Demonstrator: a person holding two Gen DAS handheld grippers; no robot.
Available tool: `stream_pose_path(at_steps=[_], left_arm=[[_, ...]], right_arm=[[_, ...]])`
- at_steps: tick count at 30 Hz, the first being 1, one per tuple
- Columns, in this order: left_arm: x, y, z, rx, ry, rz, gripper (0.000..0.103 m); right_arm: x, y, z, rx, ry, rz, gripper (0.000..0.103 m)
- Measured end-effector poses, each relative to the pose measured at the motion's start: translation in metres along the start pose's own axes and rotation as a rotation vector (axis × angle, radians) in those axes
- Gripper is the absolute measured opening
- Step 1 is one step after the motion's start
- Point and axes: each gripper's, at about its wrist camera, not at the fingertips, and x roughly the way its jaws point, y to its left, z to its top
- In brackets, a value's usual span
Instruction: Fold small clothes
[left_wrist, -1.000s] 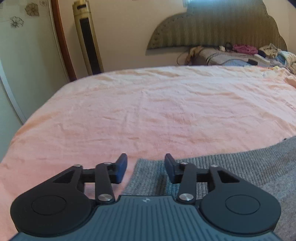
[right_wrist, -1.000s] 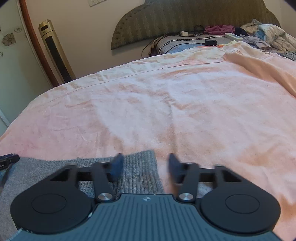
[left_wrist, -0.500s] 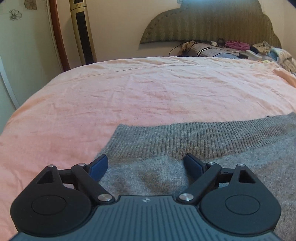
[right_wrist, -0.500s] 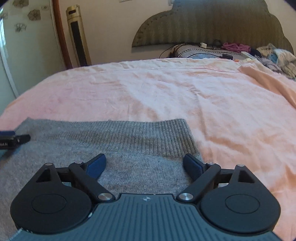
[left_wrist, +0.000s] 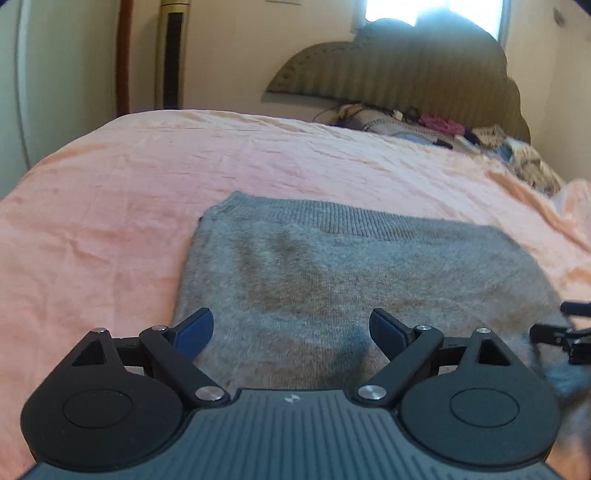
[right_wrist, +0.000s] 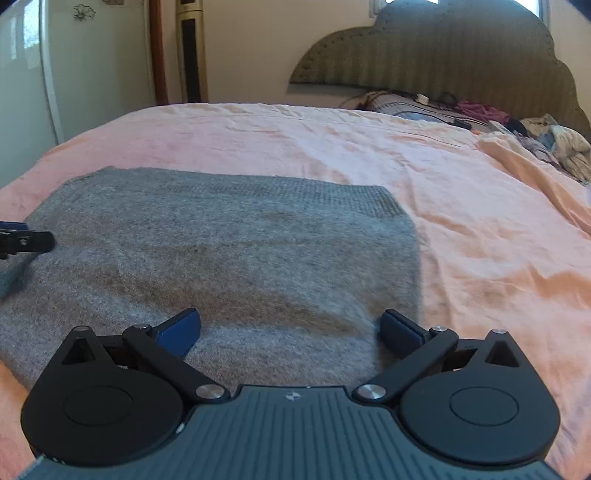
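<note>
A grey knitted sweater (left_wrist: 362, 280) lies flat on the bed, on a pink bedsheet (left_wrist: 110, 229), with its ribbed hem (right_wrist: 295, 192) on the far side, toward the headboard (right_wrist: 443, 51). The left claw (left_wrist: 291, 332) hangs above the left part of the sweater, near its left edge; its jaws stand wide apart and nothing is between them. The right claw (right_wrist: 291, 328) hangs above the right part of the sweater, close to the right edge; its jaws are opening at this moment, they are already wide, and the blue pads (right_wrist: 181, 328) press on no cloth. In the left wrist view the right claw shows only as a dark blurred piece at the right border. Beside the headboard lies a heap of mixed clothes (right_wrist: 554, 144), perhaps with cables on it, but this part is small and not clear. A tall gold tower fan (right_wrist: 191, 51) stands by the wall.
</note>
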Motion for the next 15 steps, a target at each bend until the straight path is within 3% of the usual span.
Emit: stream_pose_path(at_steps=[2, 4, 5, 8, 11, 15], left_arm=[[-0.024, 0.019, -0.014, -0.122, -0.002, -0.047, 0.092], [-0.04, 0.038, -0.036, -0.243, 0.026, -0.055, 0.092], [-0.047, 0.045, -0.046, -0.29, 0.027, -0.046, 0.092], [-0.069, 0.055, -0.068, -0.422, 0.012, -0.067, 0.092], [-0.071, 0.069, -0.079, -0.611, 0.04, -0.131, 0.093], [-0.063, 0.085, -0.081, -0.78, 0.027, -0.171, 0.093]], right_arm=[[-0.015, -0.004, -0.014, 0.024, -0.031, 0.037, 0.103], [-0.012, -0.004, -0.035, -0.006, -0.001, 0.015, 0.103], [-0.013, -0.006, -0.046, -0.006, -0.048, 0.016, 0.103], [-0.02, -0.028, -0.05, 0.114, -0.072, 0.057, 0.103], [-0.016, -0.022, -0.049, 0.084, -0.06, 0.035, 0.103], [-0.014, -0.019, -0.049, 0.074, -0.058, 0.029, 0.103]])
